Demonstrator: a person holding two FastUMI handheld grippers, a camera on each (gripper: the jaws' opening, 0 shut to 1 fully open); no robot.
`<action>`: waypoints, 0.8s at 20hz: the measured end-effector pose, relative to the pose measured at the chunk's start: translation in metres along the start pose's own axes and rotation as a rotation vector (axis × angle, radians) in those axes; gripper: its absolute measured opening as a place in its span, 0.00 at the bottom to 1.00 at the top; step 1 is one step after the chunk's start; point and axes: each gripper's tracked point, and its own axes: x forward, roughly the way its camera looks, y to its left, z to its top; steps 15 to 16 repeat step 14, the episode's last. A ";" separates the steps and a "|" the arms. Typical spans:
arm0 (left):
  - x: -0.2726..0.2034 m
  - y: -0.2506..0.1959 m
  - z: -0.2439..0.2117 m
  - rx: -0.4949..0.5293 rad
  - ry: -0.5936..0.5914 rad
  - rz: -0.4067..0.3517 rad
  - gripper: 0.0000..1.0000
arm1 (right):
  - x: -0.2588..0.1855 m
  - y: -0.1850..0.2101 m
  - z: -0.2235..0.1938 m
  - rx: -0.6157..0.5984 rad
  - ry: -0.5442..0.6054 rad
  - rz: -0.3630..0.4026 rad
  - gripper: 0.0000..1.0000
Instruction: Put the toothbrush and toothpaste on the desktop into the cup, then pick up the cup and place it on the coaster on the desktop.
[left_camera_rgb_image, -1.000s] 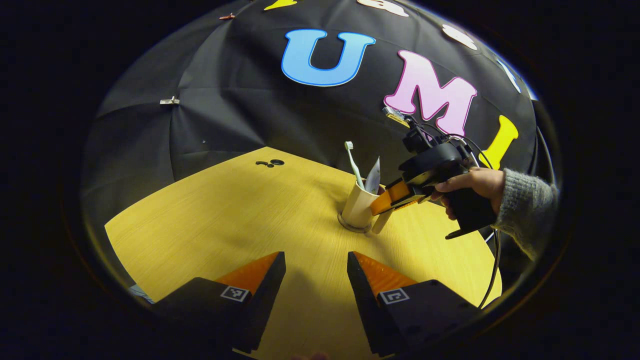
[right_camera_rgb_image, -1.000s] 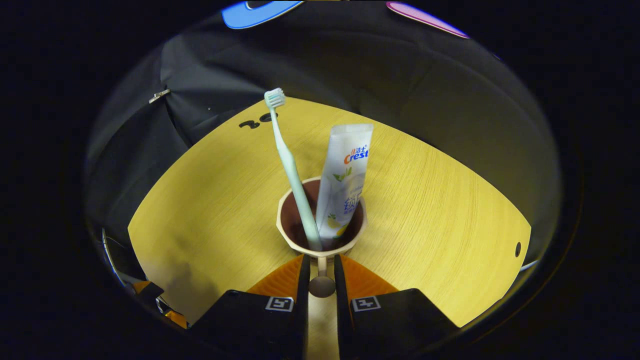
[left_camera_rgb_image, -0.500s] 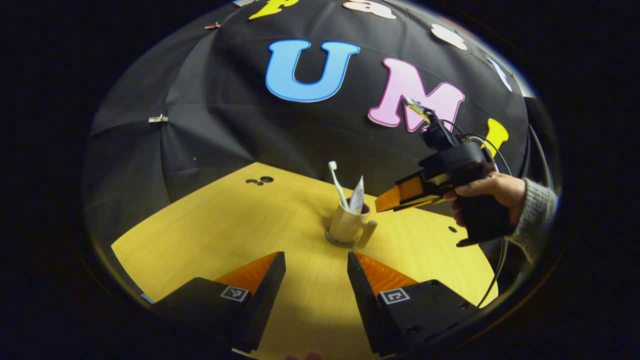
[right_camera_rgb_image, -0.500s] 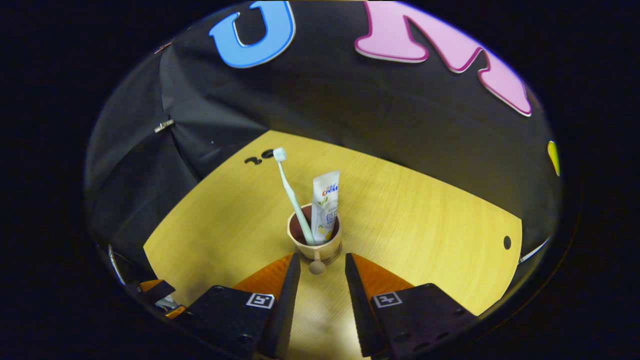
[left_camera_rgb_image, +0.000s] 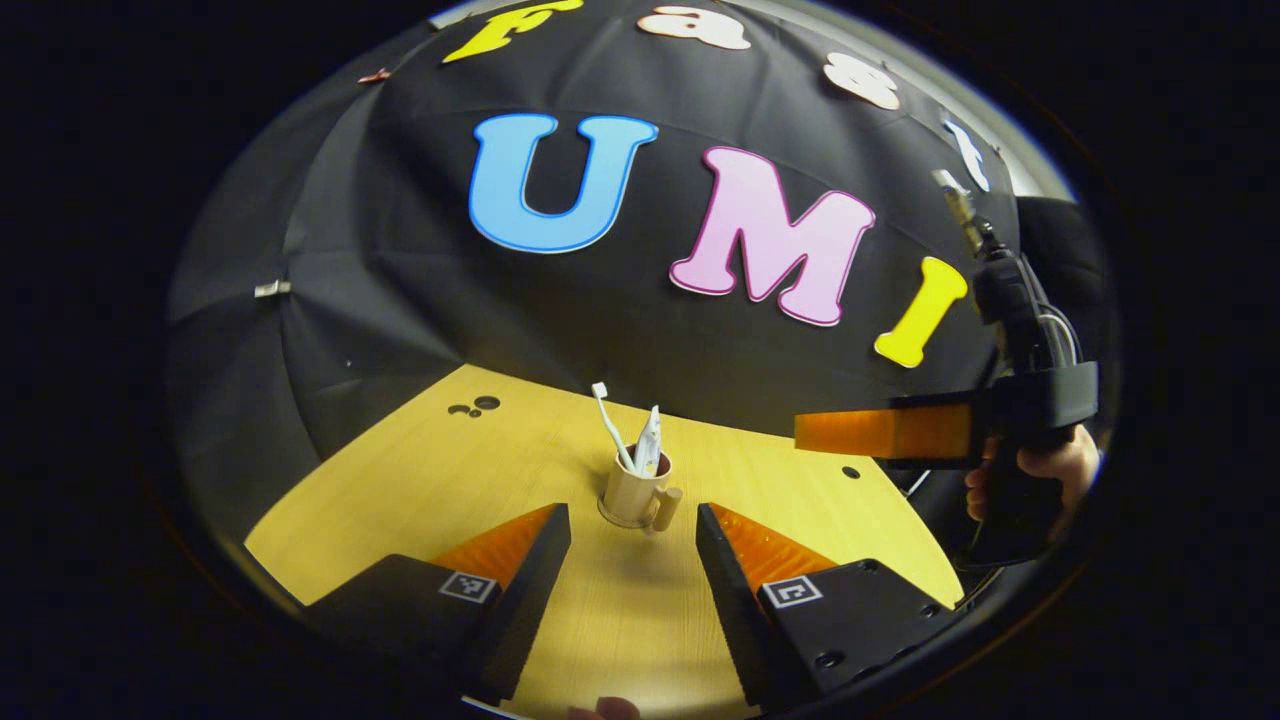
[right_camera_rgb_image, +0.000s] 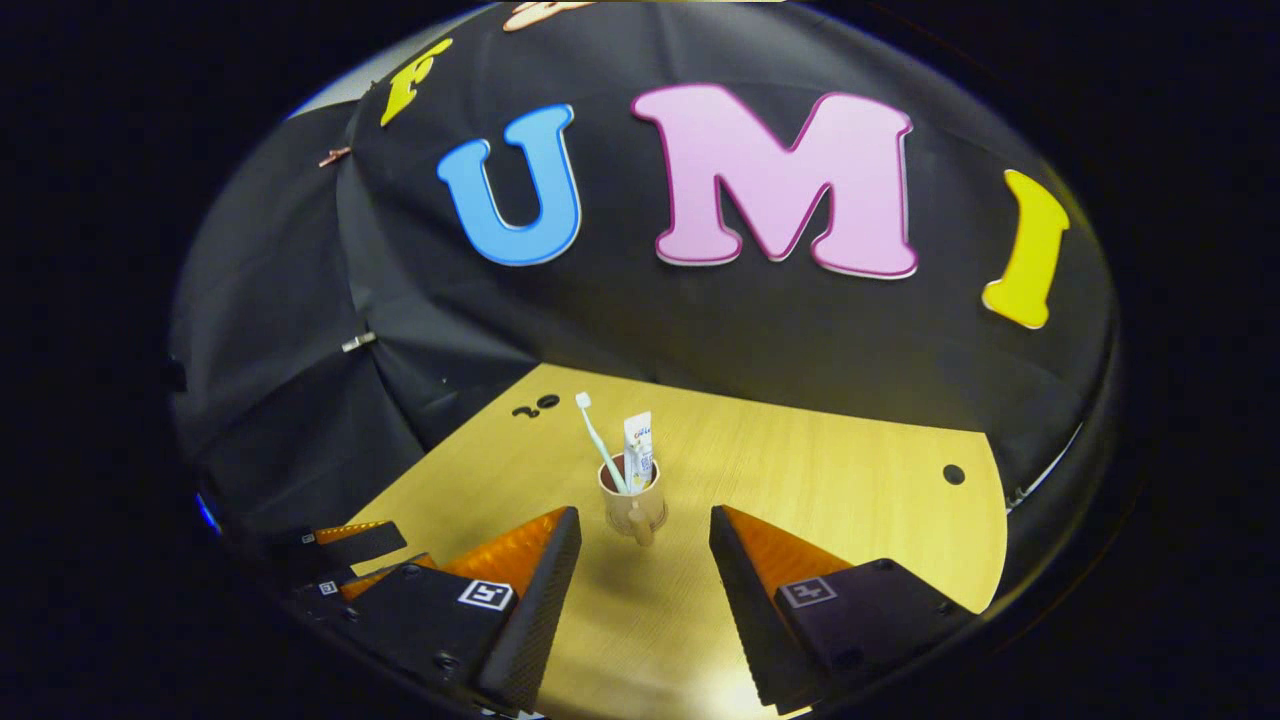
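While the left gripper (left_camera_rgb_image: 633, 520) waits with its fingers apart over the desktop (left_camera_rgb_image: 420, 470), the cup (left_camera_rgb_image: 630, 495) stands upright beyond them, toothbrush (left_camera_rgb_image: 611, 425) and toothpaste (left_camera_rgb_image: 649, 450) inside. From the right gripper view, the right gripper (right_camera_rgb_image: 645, 525) is spread wide too, gripping nothing, cup (right_camera_rgb_image: 632, 500) just ahead.
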 end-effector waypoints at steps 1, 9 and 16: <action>-0.004 -0.001 0.003 0.023 -0.006 0.000 0.82 | -0.013 0.000 0.002 0.009 -0.023 -0.004 0.81; -0.037 -0.030 0.017 0.104 -0.041 -0.054 0.82 | -0.084 -0.003 -0.003 0.019 -0.145 -0.031 0.92; -0.042 -0.035 0.031 0.173 -0.091 -0.056 0.90 | -0.104 -0.010 -0.013 0.023 -0.212 -0.034 0.95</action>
